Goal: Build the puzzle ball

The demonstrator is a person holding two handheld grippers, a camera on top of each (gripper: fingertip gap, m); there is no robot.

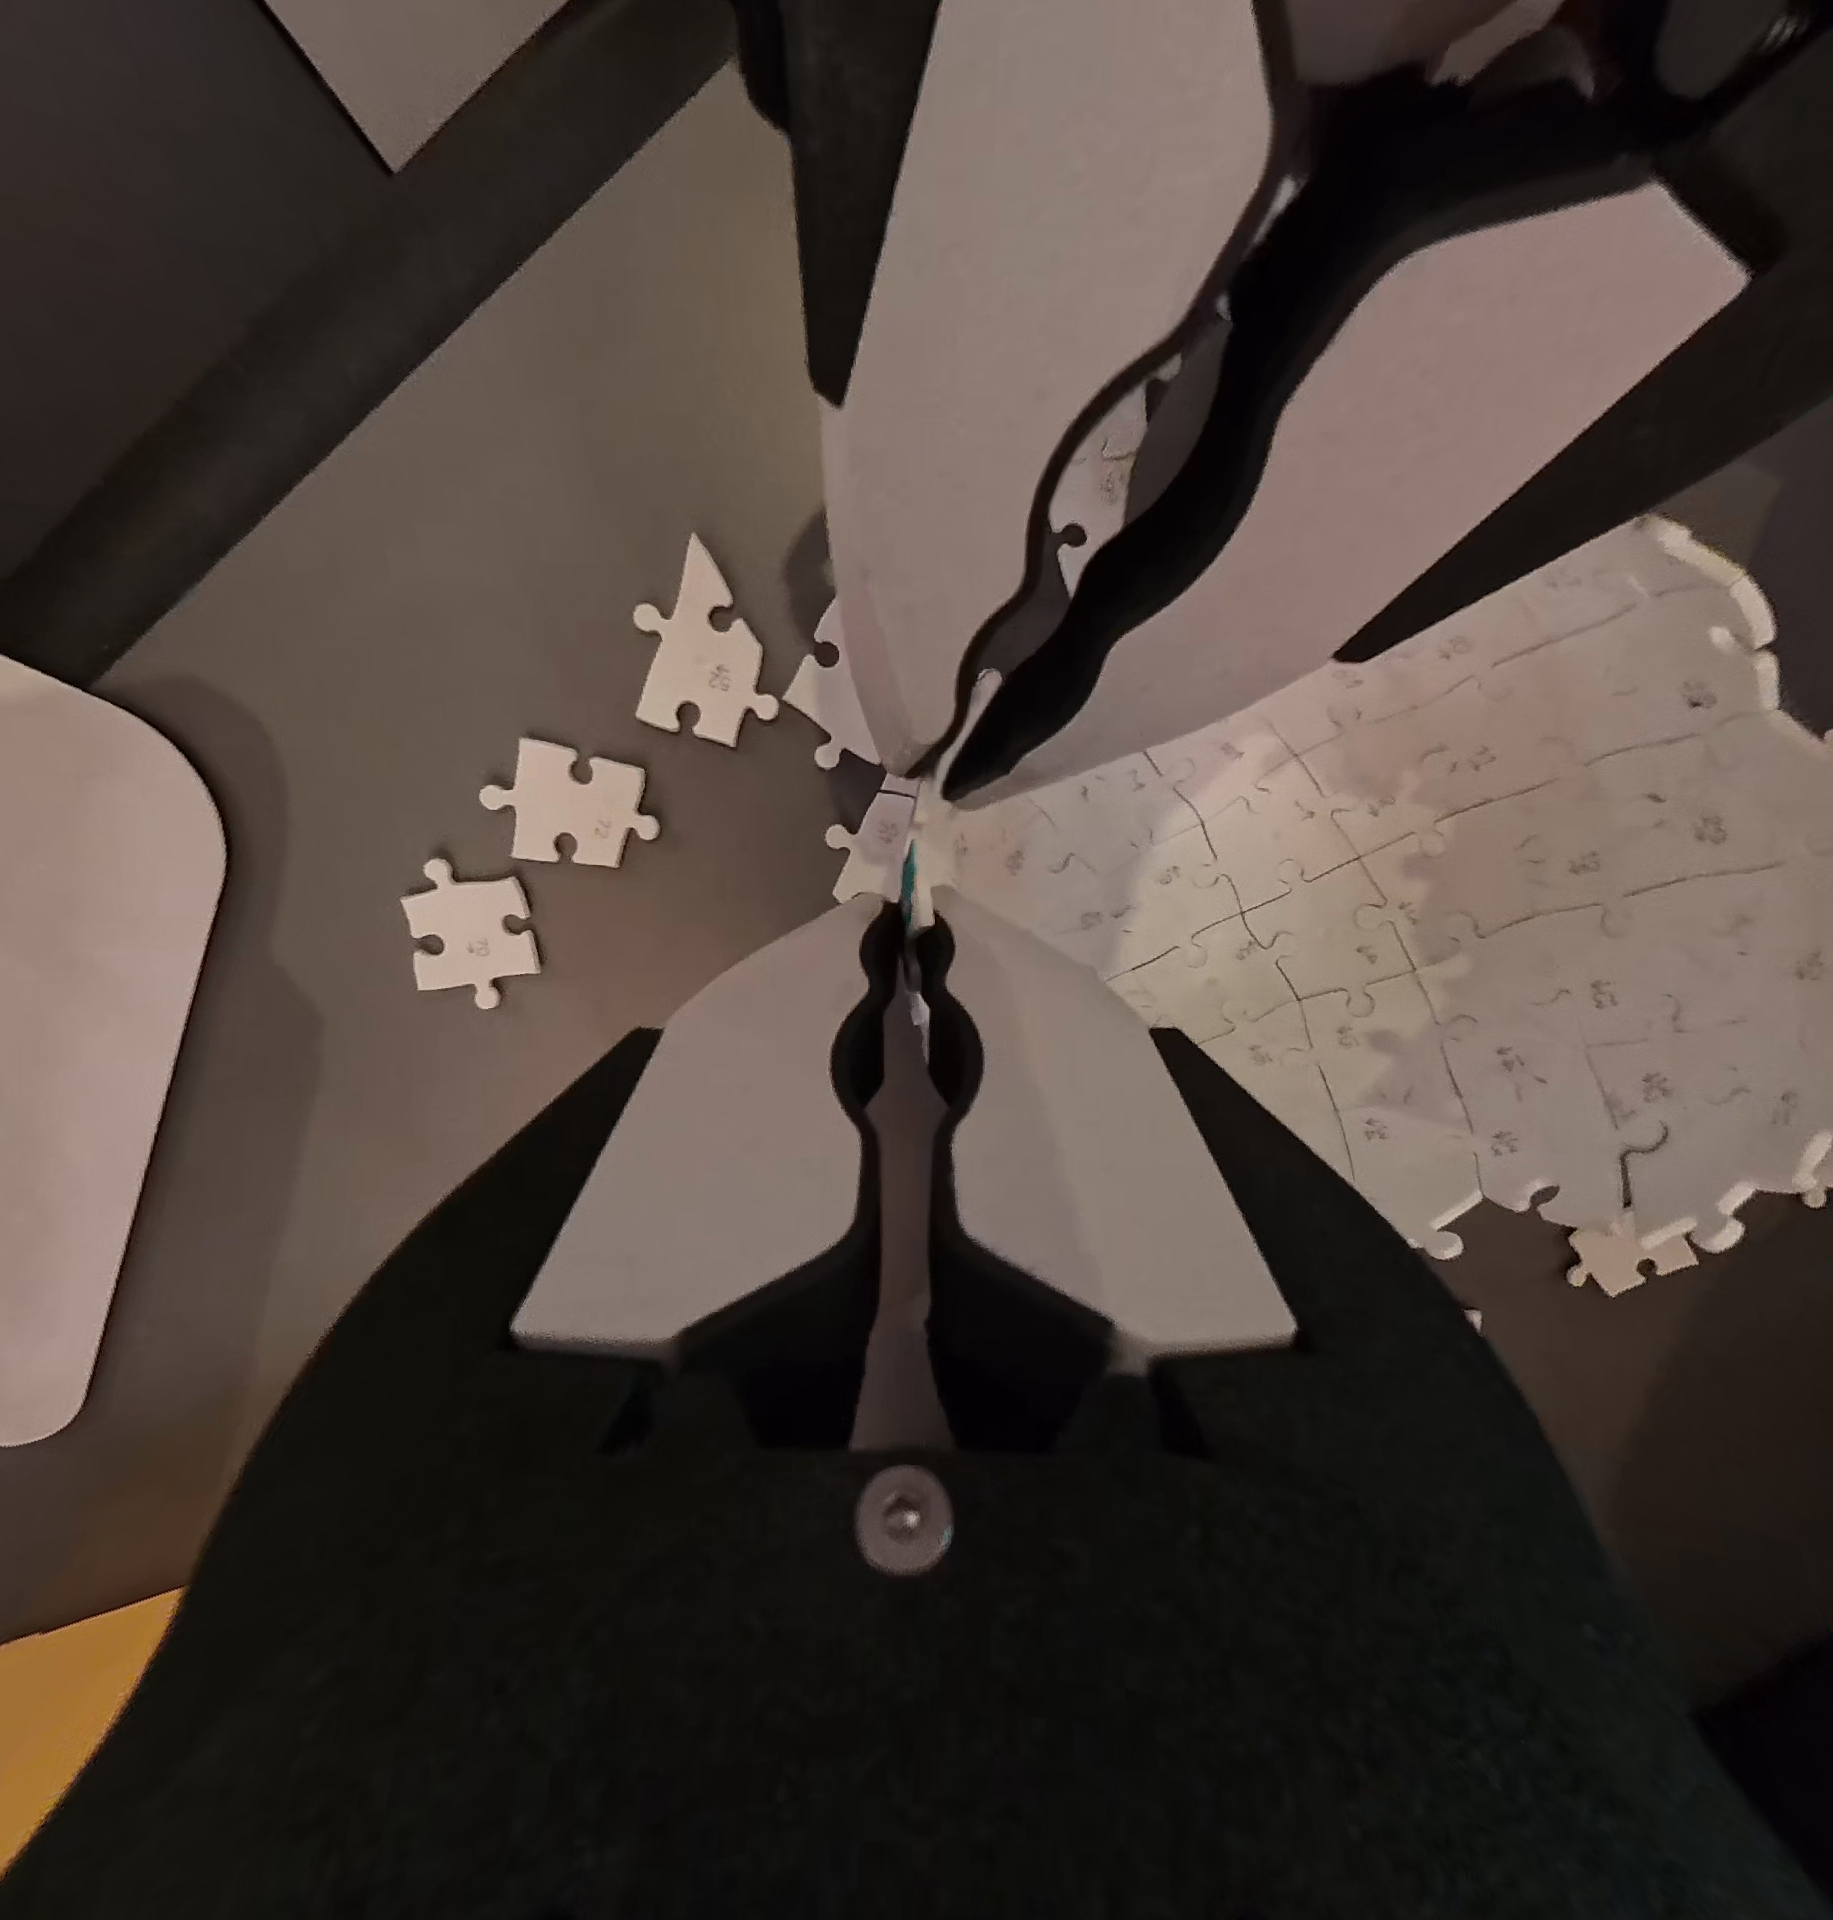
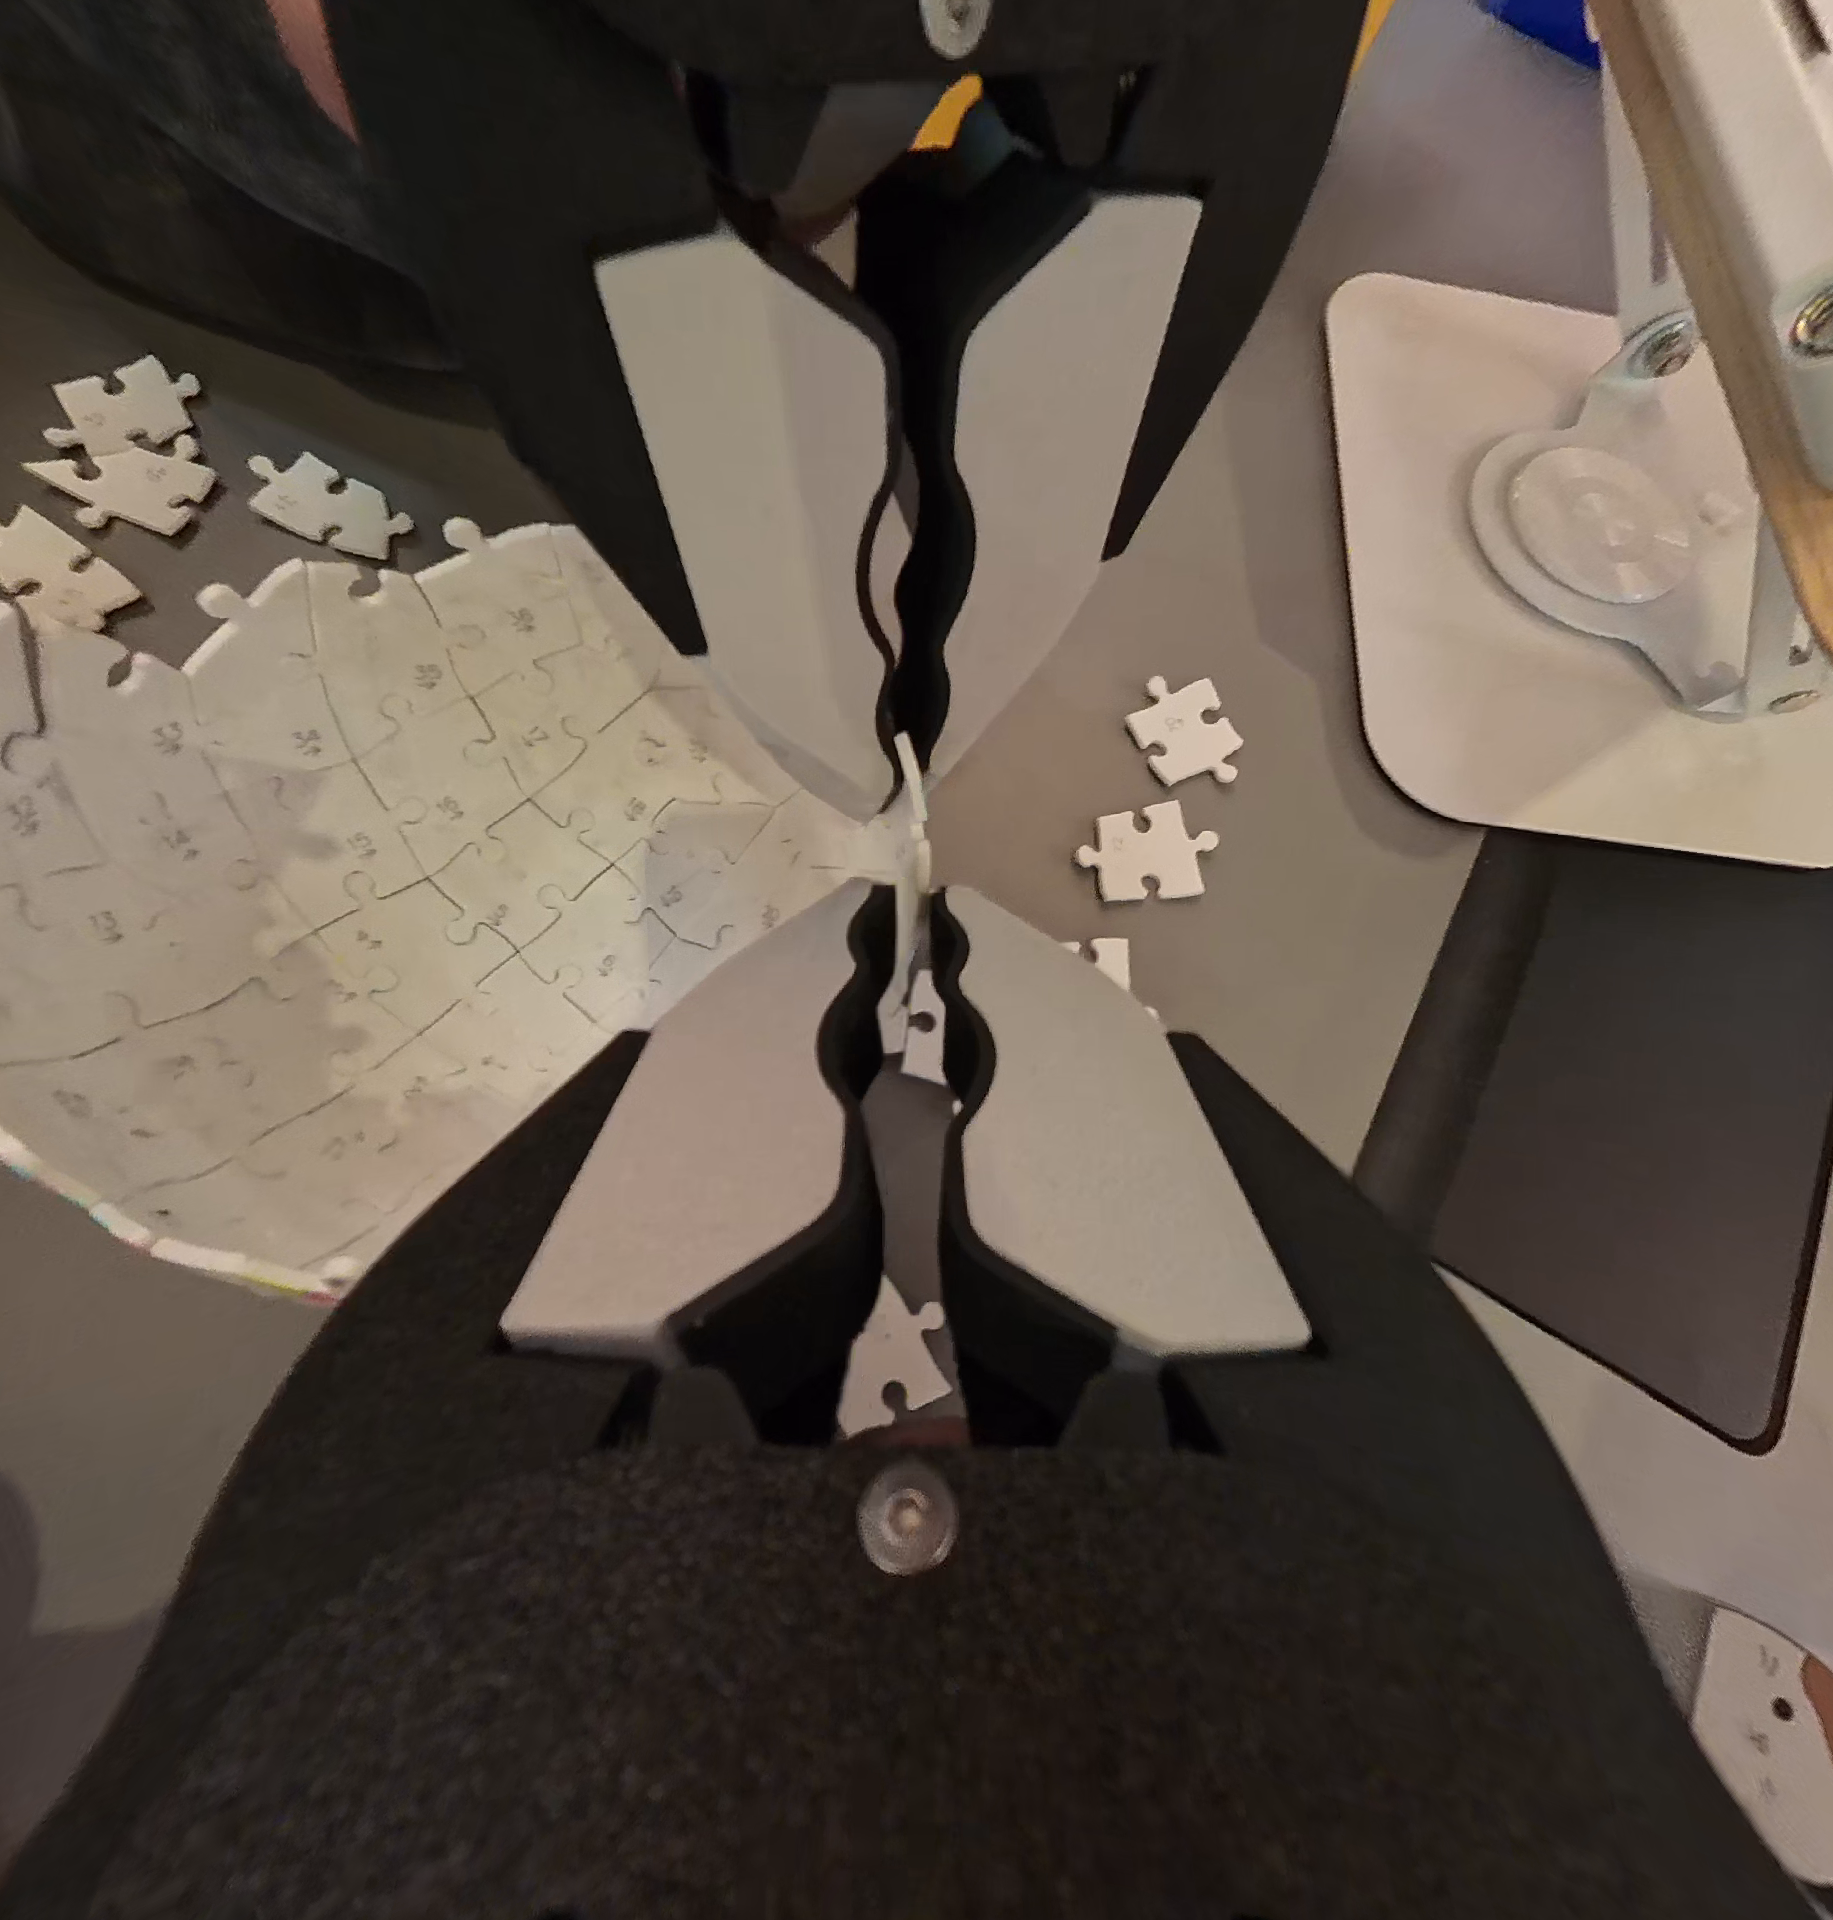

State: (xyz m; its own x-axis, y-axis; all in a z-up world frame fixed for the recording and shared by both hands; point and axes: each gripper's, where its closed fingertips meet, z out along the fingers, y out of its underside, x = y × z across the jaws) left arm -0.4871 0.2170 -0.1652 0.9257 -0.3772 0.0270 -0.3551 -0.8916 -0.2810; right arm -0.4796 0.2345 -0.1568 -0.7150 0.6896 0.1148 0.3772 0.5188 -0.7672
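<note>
Grey and matte, the tabletop (image 1: 496,436) is seen beneath both tools, and just above it the two grippers are brought tip to tip. The left gripper (image 1: 907,920) is closed to a thin slit, its wavy black pads pinched on the edge of a small white puzzle piece (image 1: 881,842) that shows a sliver of teal; the right gripper (image 2: 912,904) is likewise nearly closed, and a thin white piece seen edge-on is clamped between its tips. Whether each tool grips its own piece or both share one cannot be told. The fingers (image 2: 1078,1143) are formed of smooth pale-grey plates set in rough, grainy black bodies fixed with a round screw. Touching the held pieces lies the puzzle ball (image 1: 1463,935), a curved, bowl-like shell of interlocked white pieces with small printed marks on its inner face and a knobbed, unfinished rim. Three loose pieces (image 1: 579,816) are laid in a row on the table beside it. Only in the right wrist view are a coloured outer rim of the shell, a further cluster of loose pieces (image 2: 133,457) beyond it, and more pieces under the gripper shown, along with a white stand base (image 2: 1577,644) carrying a bolted metal arm and a dark mat (image 2: 1670,1122). Only in the left wrist view is a yellow patch (image 1: 50,1704) seen at the lower corner.
</note>
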